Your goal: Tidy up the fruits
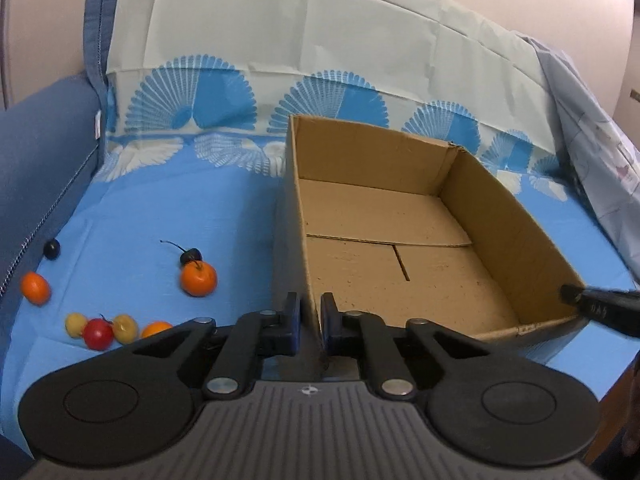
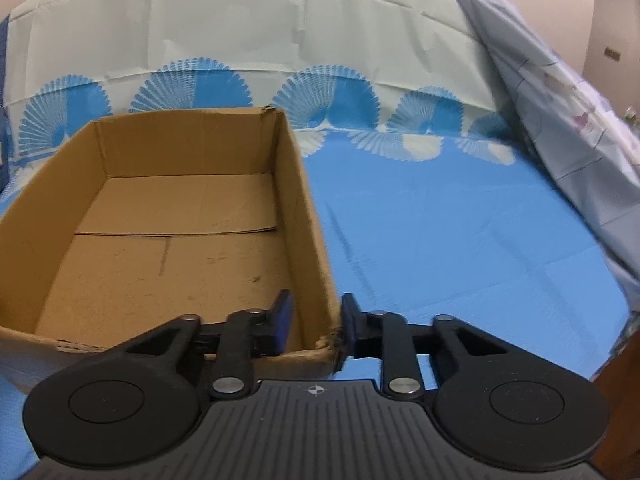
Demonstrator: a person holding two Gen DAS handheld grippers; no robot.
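An open, empty cardboard box stands on the blue cloth; it also shows in the right wrist view. My left gripper is shut on the box's near left wall. My right gripper straddles the box's near right corner, fingers a little apart, one inside and one outside. Fruits lie left of the box: an orange with a dark cherry behind it, a second orange fruit, a dark berry, and a red fruit between yellow ones.
A blue sofa arm borders the left side. The patterned cloth rises up the backrest behind. A pale sheet hangs at the right. The seat's front edge drops off at lower right.
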